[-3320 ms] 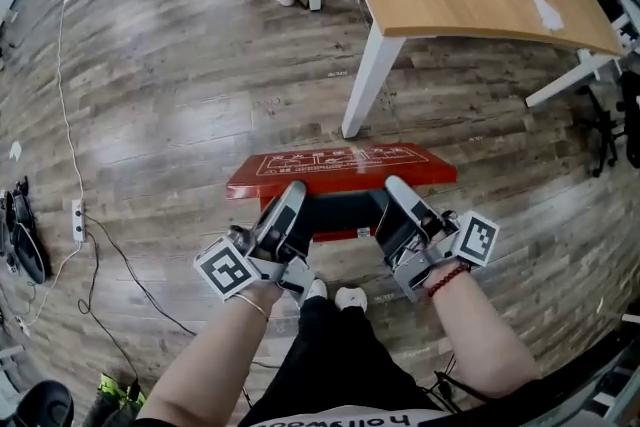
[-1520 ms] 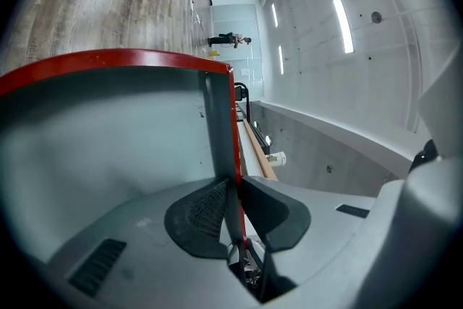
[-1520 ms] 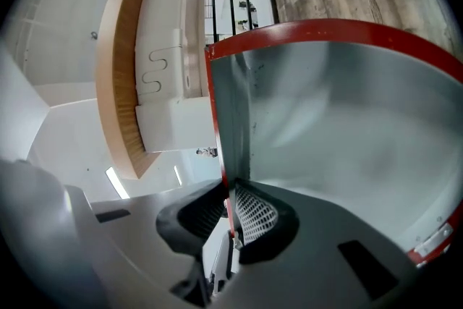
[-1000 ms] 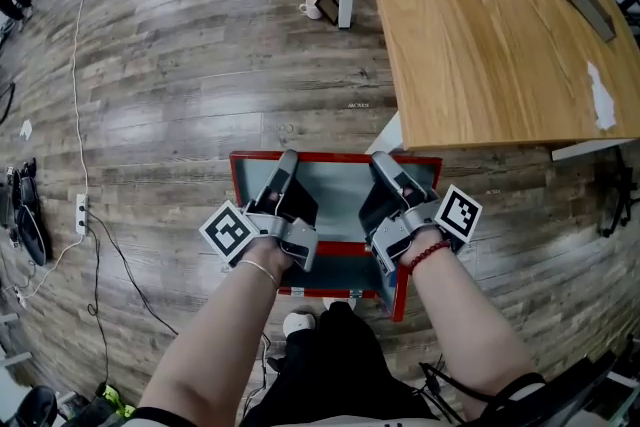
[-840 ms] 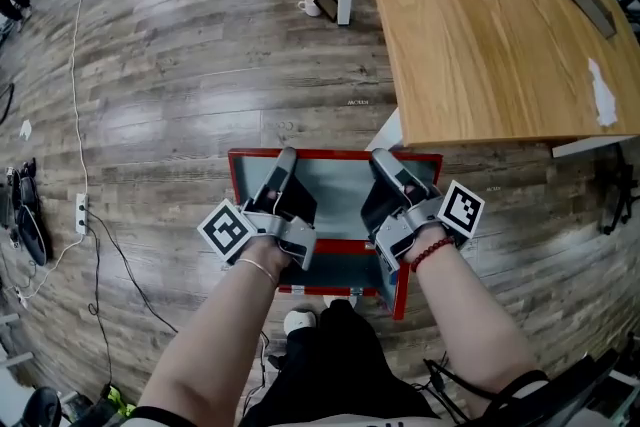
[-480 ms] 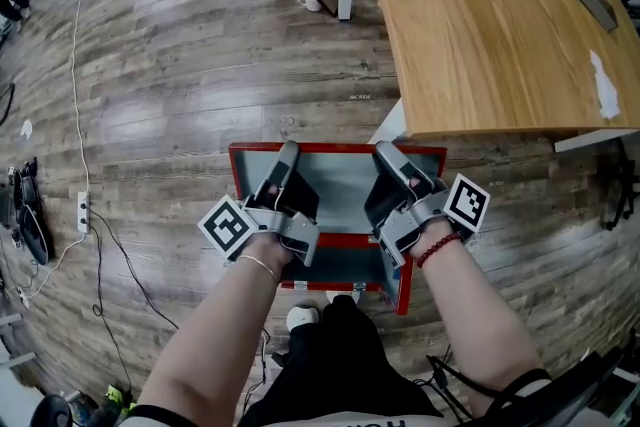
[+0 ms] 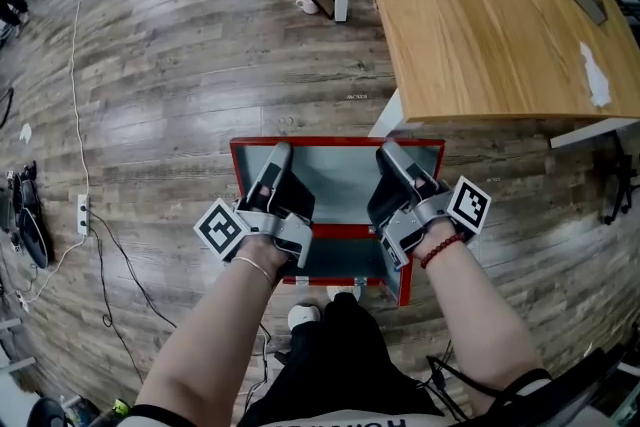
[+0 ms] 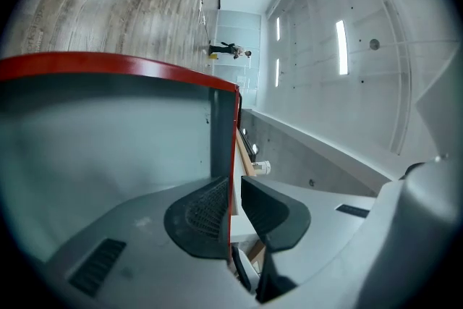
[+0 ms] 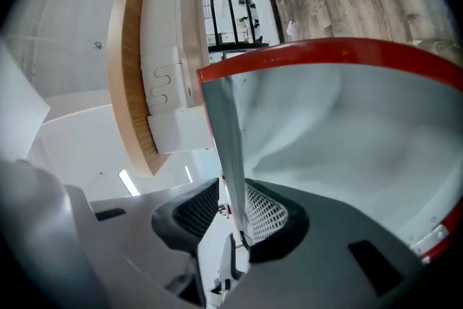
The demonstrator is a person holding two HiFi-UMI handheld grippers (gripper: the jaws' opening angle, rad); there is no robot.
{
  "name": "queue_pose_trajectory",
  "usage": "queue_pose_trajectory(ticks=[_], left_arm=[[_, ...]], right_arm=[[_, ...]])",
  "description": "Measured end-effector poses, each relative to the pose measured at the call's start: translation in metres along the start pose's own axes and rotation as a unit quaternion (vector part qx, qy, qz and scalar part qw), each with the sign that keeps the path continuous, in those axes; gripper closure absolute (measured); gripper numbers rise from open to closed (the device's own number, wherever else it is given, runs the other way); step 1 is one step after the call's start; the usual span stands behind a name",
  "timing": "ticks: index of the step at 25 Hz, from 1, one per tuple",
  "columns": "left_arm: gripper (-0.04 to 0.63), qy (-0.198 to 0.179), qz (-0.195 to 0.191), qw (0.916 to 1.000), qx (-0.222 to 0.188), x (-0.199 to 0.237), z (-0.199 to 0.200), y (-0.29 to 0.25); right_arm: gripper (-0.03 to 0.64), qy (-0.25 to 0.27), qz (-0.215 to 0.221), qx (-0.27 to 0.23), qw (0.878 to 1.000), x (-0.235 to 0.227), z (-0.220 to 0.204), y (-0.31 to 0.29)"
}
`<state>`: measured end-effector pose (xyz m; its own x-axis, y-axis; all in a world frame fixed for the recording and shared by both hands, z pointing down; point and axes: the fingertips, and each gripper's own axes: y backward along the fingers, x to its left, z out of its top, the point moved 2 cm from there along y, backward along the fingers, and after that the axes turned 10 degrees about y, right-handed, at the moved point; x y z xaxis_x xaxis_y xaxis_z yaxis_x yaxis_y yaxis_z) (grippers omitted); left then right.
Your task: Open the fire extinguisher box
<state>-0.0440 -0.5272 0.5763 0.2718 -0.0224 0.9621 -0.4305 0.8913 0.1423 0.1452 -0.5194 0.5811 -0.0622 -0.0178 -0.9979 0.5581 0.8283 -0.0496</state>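
The red fire extinguisher box (image 7: 401, 282) stands on the floor with its lid (image 7: 340, 177) raised, grey inner face toward me. My left gripper (image 7: 274, 157) is shut on the lid's left edge; in the left gripper view the thin red edge (image 8: 234, 155) runs between the pads of that gripper (image 8: 233, 205). My right gripper (image 7: 392, 156) sits at the lid's right edge. Its jaws have just been opening. In the right gripper view the lid's edge (image 9: 226, 148) still lies between the pads of that gripper (image 9: 230, 210), with a gap beside one pad.
A wooden table (image 7: 480, 15) with a white leg (image 7: 386, 120) stands just behind the box, its top overhanging the lid's far right. A cable and power strip (image 7: 80, 213) lie at the left. Small items (image 7: 315, 0) sit on the floor far back. My shoes (image 7: 300, 316) touch the box's front.
Since the oldest frame the lid has swung up from closed, turning from its red outer face to its grey inner face. In the last second both grippers have barely shifted.
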Motion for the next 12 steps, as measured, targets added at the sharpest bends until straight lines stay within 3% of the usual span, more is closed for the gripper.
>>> queue_pose_trajectory(ticks=[4, 8, 12], left_arm=[[0.551, -0.025, 0.027, 0.9988, 0.034, -0.001, -0.013, 0.019], [0.557, -0.071, 0.036, 0.9927, 0.09, -0.015, -0.03, 0.035], [0.578, -0.129, 0.03, 0.978, 0.161, -0.048, -0.058, 0.049]], right_arm=[[0.526, 0.003, -0.011, 0.025, 1.0, 0.0, -0.025, 0.014], [0.577, 0.02, -0.011, 0.052, 0.998, 0.013, -0.052, 0.026], [0.598, 0.098, 0.023, 0.112, 0.989, 0.054, -0.088, 0.036]])
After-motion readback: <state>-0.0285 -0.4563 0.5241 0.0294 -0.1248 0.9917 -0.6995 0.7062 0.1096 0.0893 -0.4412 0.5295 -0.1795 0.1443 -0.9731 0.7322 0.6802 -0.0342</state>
